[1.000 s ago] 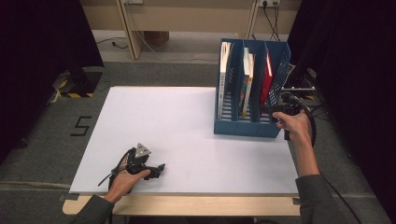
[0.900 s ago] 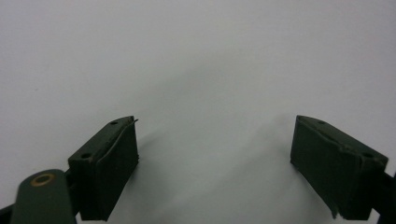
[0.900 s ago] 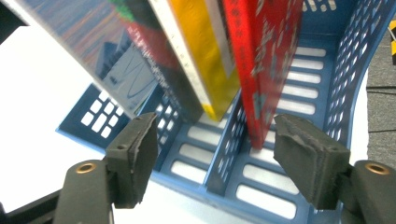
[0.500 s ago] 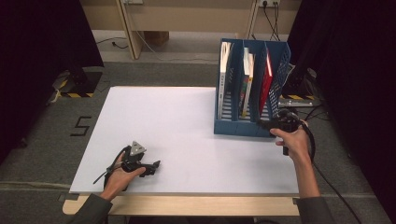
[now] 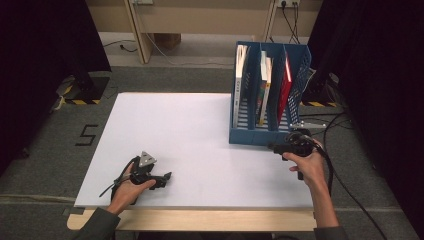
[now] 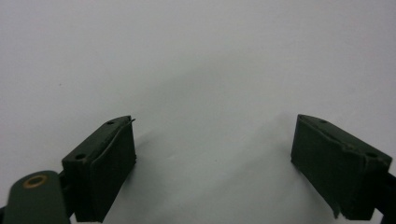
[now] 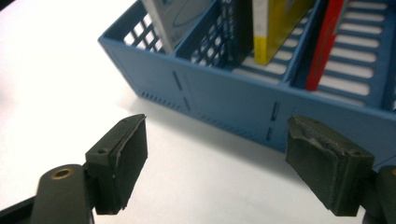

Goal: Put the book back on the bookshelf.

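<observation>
Right tool (image 7: 215,158) (jaws just opening, empty) faces blue file rack (image 7: 243,100).

We're looking along the right gripper (image 7: 215,154), its two black jaws spread wide and just opened further, with nothing between them but white table (image 7: 56,70). Just past the jaws stands the blue file rack (image 7: 224,100), its low front wall slanting across. In its compartments we see a grey-white book (image 7: 180,21) at the left, a yellow-spined book (image 7: 275,28) in the middle, and a red book (image 7: 327,42) at the right, all leaning upright.
</observation>
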`<control>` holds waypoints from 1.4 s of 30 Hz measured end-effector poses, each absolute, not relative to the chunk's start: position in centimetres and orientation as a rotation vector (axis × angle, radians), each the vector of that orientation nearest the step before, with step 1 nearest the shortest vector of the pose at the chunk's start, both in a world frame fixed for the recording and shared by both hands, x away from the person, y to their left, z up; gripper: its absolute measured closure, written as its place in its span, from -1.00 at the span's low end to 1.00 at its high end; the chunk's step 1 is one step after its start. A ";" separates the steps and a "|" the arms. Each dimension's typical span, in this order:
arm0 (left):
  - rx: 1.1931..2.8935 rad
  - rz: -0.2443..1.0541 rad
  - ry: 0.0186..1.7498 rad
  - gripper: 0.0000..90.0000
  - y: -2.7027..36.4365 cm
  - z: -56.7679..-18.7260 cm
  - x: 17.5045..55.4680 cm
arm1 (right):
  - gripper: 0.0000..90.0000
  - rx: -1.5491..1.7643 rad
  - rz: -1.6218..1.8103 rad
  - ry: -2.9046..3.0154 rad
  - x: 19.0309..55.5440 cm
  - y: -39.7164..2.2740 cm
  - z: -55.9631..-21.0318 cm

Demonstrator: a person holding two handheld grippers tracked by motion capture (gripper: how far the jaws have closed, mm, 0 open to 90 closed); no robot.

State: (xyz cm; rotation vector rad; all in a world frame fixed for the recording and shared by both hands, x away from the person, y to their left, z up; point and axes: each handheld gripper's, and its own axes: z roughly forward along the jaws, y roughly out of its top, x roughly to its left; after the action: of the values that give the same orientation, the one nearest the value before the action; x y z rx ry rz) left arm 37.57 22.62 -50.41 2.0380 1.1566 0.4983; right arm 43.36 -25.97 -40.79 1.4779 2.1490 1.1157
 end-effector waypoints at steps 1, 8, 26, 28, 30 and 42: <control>2.038 0.498 1.157 -0.71 22.6 -50.4 37.6 | -0.52 1.482 1.112 2.149 43.3 -25.9 -40.9; 2.037 0.497 1.156 -0.71 22.6 -50.4 37.6 | -0.53 1.479 1.094 2.168 42.4 -25.2 -41.6; 2.037 0.497 1.156 -0.72 22.6 -50.4 37.6 | -0.59 1.428 1.067 2.231 40.1 -23.1 -42.8; 2.037 0.497 1.156 -0.72 22.6 -50.4 37.6 | -0.60 1.441 1.082 2.246 39.8 -22.9 -43.3; 2.040 0.497 1.155 -0.71 22.7 -50.4 37.6 | -0.60 1.437 1.058 2.257 39.6 -22.7 -43.8; 2.039 0.498 1.155 -0.72 22.6 -50.4 37.6 | -0.60 1.441 1.011 2.305 38.8 -22.3 -45.7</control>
State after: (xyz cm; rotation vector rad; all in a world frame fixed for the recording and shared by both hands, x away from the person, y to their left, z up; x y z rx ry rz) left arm 37.55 22.65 -50.41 2.0394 1.1546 0.4975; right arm 38.77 -22.31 -45.68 1.4409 2.3045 1.0114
